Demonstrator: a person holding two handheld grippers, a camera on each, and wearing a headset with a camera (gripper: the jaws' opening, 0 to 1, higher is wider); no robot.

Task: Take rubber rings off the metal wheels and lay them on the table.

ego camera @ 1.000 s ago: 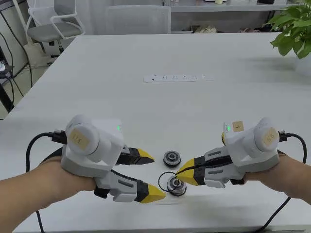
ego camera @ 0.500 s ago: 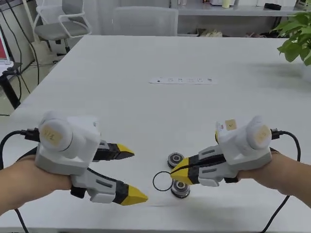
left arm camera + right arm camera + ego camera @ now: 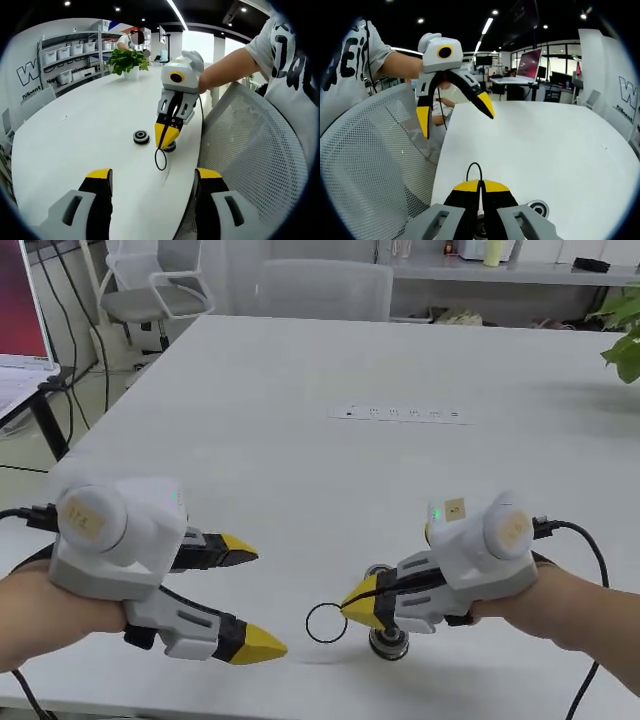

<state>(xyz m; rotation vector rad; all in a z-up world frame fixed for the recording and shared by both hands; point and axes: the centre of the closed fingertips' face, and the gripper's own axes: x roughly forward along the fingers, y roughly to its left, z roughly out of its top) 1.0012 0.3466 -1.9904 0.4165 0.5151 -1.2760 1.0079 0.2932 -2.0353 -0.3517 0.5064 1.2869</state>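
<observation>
My right gripper (image 3: pixel 352 606) is shut on a thin black rubber ring (image 3: pixel 325 624), which sticks out leftward from its yellow tips just over the table. In the left gripper view the ring (image 3: pixel 160 160) hangs from those tips (image 3: pixel 165 138). One metal wheel (image 3: pixel 388 643) stands under the right gripper. A second wheel (image 3: pixel 377 570) peeks out behind it. My left gripper (image 3: pixel 257 600) is open and holds nothing, well left of the ring. In the right gripper view the ring (image 3: pixel 474 170) loops out of the shut jaws, and the left gripper (image 3: pixel 455 117) hangs open beyond.
A white power strip (image 3: pixel 402 414) lies mid-table. Grey chairs (image 3: pixel 322 288) stand past the far edge, and a plant (image 3: pixel 624 332) sits at the right. The table's front edge (image 3: pixel 300 702) runs just below both grippers, with a mesh chair back (image 3: pixel 250 150) behind it.
My left gripper has drawn back to the left, away from the wheels. The right gripper stays shut on the ring, which has come clear to the left of the near wheel.
</observation>
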